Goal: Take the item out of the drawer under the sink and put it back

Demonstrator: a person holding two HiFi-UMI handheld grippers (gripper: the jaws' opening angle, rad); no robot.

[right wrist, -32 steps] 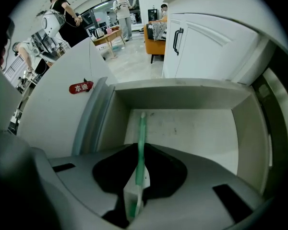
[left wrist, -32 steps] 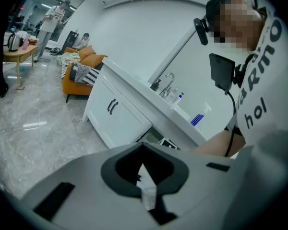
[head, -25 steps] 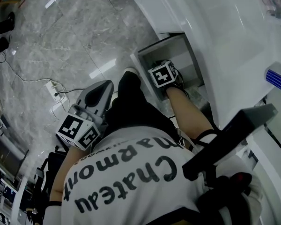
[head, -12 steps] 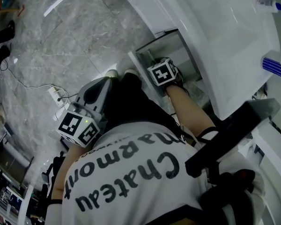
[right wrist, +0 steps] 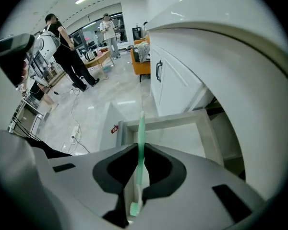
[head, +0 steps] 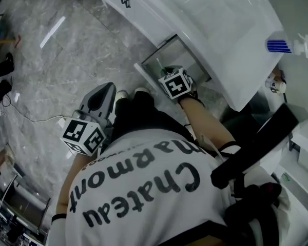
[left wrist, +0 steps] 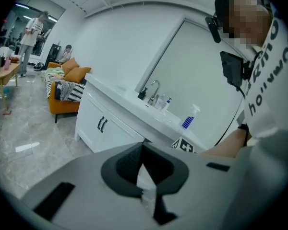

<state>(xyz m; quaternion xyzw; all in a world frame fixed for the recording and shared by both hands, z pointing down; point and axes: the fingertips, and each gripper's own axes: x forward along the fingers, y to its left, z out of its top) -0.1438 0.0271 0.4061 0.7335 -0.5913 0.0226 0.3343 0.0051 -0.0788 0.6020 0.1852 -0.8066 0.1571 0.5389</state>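
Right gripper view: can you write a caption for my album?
Right hand-held gripper clamps a green toothbrush above the open drawer.

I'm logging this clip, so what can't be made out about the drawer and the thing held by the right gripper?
- Drawer contents: in the head view the right gripper covers much of the inside; in the right gripper view its jaws cover the near end.
- Green toothbrush: hidden under the gripper in the head view; bristle end blurred and partly behind the jaws in the right gripper view.
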